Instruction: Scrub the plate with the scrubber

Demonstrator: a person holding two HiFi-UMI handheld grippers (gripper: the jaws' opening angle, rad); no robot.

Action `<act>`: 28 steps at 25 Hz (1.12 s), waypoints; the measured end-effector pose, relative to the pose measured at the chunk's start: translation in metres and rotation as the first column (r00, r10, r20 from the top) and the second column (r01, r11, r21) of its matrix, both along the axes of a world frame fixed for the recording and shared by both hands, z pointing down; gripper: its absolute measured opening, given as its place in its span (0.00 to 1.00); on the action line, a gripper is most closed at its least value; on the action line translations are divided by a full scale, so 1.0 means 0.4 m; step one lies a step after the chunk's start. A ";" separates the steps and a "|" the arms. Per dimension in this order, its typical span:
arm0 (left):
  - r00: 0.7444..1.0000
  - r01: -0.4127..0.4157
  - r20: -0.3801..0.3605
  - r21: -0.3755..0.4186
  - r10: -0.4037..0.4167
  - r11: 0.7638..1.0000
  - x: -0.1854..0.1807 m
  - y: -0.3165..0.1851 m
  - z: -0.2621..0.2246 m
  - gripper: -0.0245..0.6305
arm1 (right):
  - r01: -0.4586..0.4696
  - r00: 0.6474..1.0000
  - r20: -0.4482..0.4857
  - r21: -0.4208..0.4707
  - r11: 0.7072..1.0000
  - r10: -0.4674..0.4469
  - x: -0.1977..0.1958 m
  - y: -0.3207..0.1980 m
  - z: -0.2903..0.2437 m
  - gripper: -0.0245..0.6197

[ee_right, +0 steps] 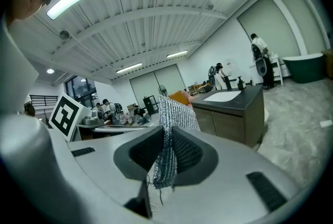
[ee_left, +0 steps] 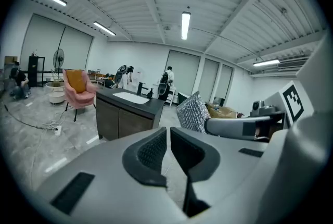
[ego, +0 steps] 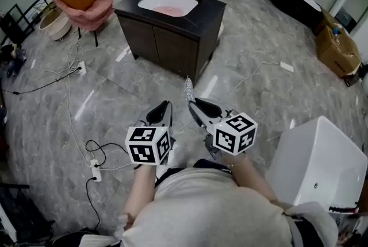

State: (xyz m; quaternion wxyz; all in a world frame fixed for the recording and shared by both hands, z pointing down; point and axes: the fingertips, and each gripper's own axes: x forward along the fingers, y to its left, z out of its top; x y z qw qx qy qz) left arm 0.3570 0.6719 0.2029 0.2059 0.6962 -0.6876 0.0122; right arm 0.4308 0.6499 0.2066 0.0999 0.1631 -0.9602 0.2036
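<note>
The right gripper point(ee_right: 166, 137) clamps the silver mesh scrubber point(ee_right: 174, 113) upright. The left gripper point(ee_left: 168, 146) has its jaws together and empty. The white sink point(ego: 150, 2) in the dark cabinet point(ego: 167, 45) lies well ahead of both.

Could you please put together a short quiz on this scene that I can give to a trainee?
1. True or false: the left gripper is shut with nothing between its jaws.
2. What does the right gripper hold? A) a plate B) a silvery mesh scrubber C) a sponge
3. Is either gripper at the white sink in the dark cabinet?
Key: 1 true; 2 B; 3 no, both hang over the floor, well short of it.
</note>
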 end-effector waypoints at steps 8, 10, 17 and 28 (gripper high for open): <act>1.000 -0.010 -0.010 0.014 0.010 1.000 0.024 -0.001 -0.004 0.10 | -0.011 1.000 0.018 -0.016 1.000 0.012 0.030 0.000 0.003 0.15; 1.000 -0.020 -0.014 0.031 0.021 0.999 0.035 -0.010 -0.012 0.10 | -0.011 0.999 0.043 -0.030 0.999 0.012 0.039 -0.007 -0.004 0.15; 0.998 -0.037 -0.041 0.089 0.041 0.995 0.071 -0.036 -0.035 0.10 | 0.002 0.995 0.095 -0.037 0.999 0.002 0.068 -0.040 -0.020 0.15; 0.996 0.079 0.039 0.133 -0.084 0.988 0.017 -0.041 -0.054 0.10 | 0.044 0.996 0.076 -0.038 0.998 -0.041 0.047 -0.074 0.002 0.15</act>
